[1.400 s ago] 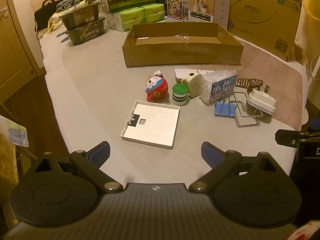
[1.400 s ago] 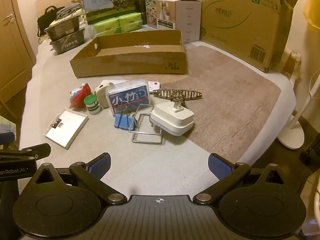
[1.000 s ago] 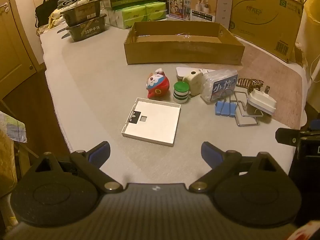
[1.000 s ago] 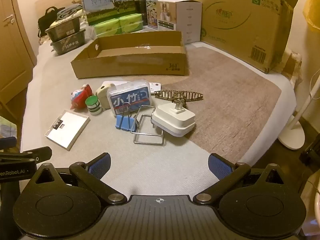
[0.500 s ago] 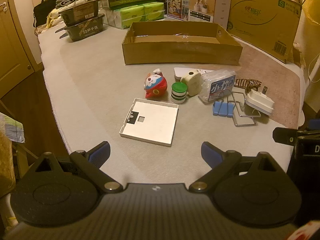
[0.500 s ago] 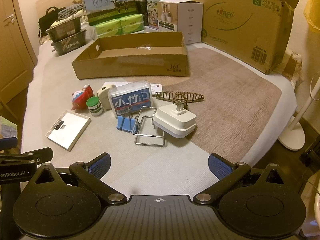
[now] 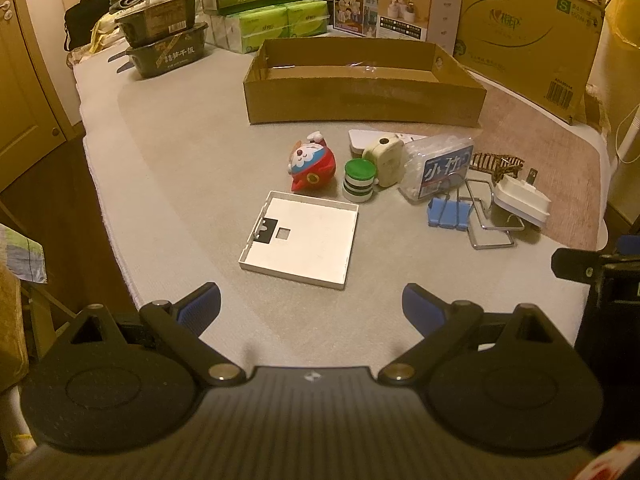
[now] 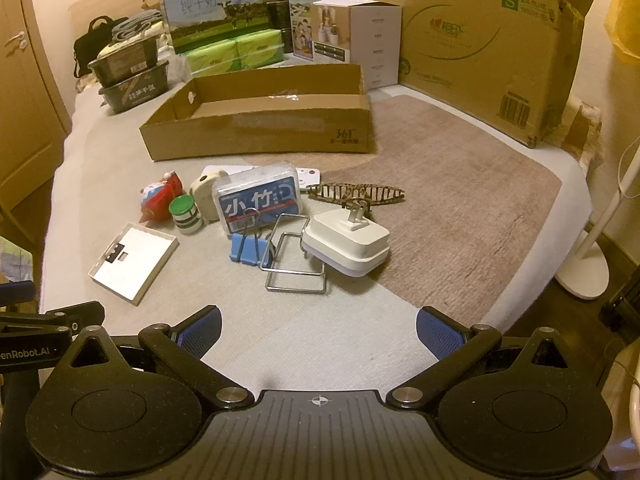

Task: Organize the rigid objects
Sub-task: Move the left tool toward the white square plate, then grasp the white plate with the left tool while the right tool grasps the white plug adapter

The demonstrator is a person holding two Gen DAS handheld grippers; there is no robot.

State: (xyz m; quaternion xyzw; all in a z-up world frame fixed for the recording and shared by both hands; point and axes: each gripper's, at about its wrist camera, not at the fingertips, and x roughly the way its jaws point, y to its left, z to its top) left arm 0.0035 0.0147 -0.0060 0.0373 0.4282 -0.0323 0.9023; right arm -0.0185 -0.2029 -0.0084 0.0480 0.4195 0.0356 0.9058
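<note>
At the near edge of the bed (image 7: 168, 184), the left gripper (image 7: 311, 304) and right gripper (image 8: 318, 326) hang released, barely shifted from a second ago. The clutter sits mid-bed, the cardboard tray (image 7: 360, 104) behind it empty; sorting hasn't begun.

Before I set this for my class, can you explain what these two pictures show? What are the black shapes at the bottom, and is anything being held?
Each picture comes from a camera on a hand-held tool, looking forward along its tongs. The left tongs and right tongs are both open and hold nothing. On the table lie a white tray lid, a red toy, a green-capped jar, a blue-labelled packet, a blue binder clip, a wire frame and a white plug adapter. Behind them stands an open cardboard box.
</note>
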